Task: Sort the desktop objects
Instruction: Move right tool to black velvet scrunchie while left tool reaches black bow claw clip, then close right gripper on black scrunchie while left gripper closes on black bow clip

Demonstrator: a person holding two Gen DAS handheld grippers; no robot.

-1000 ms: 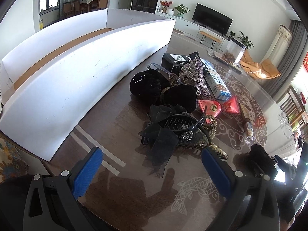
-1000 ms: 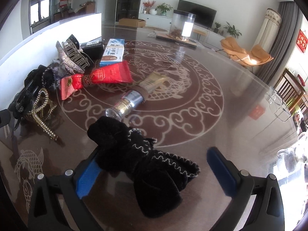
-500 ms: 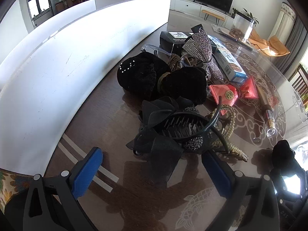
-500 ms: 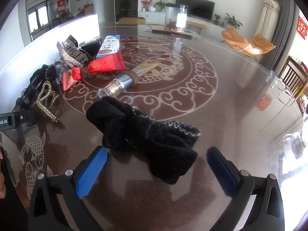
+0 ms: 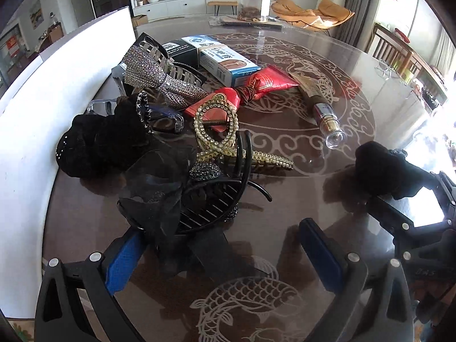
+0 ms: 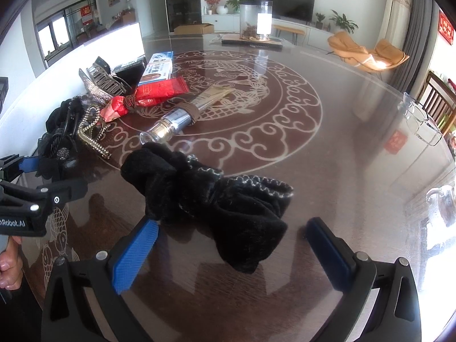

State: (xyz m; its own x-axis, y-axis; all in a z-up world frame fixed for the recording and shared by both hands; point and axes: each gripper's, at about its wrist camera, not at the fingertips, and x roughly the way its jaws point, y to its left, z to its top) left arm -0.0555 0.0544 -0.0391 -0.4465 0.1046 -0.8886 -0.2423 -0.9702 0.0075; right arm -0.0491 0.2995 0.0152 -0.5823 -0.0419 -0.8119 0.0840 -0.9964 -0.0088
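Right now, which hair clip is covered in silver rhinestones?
The rhinestone claw clip leaning by the black box; the others are pearl-studded gold or black.

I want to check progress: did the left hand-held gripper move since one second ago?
Yes. The left hand-held gripper came forward to the black claw clip and turned right, away from the white box.

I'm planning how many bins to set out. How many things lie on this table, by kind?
Hair accessories: 6, among them the black velvet bow, black claw clip, pearl clip, rhinestone clip
Boxes: 2, blue-white box, black box
Tubes: 2, red tube, gold tube
Total: 10; the pile hides some, so the count is approximate.
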